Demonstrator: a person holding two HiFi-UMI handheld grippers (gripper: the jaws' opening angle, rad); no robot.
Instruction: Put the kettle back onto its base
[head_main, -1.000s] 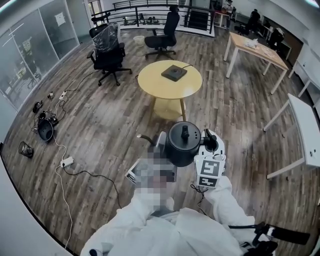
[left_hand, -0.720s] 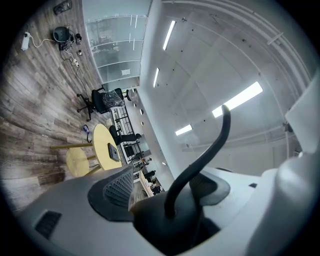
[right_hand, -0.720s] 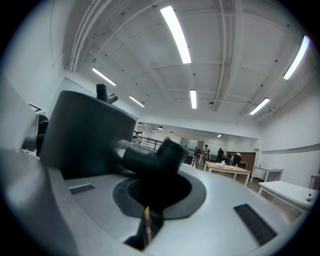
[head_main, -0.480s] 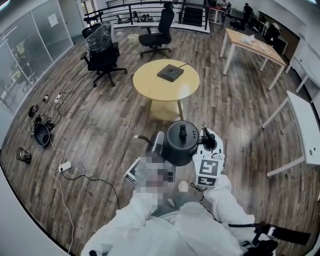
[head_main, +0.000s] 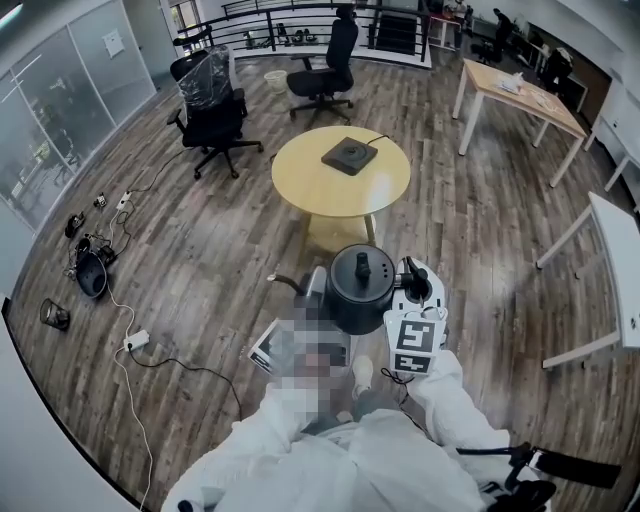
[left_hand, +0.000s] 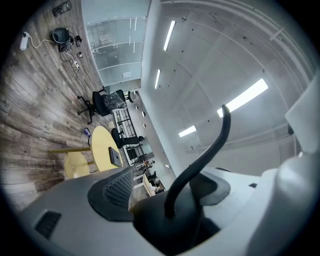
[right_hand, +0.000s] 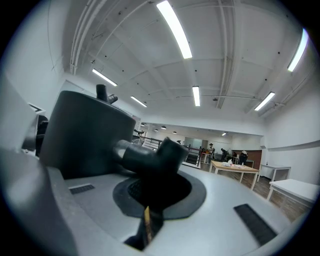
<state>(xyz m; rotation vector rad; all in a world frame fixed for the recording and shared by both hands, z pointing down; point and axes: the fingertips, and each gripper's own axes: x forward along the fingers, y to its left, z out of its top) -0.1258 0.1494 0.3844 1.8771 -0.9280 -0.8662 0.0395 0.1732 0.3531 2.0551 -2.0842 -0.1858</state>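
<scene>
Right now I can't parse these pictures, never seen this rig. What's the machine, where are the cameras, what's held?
No robot: a person in white holds a two-jaw gripper in each hand. The wide picture is from a camera on their head, looking down; the other two cameras ride on the grippers, looking along the jaws. The right gripper is shut on the handle of the black kettle, the left gripper on its thin curved spout. The kettle's base lies on the round yellow table ahead.
</scene>
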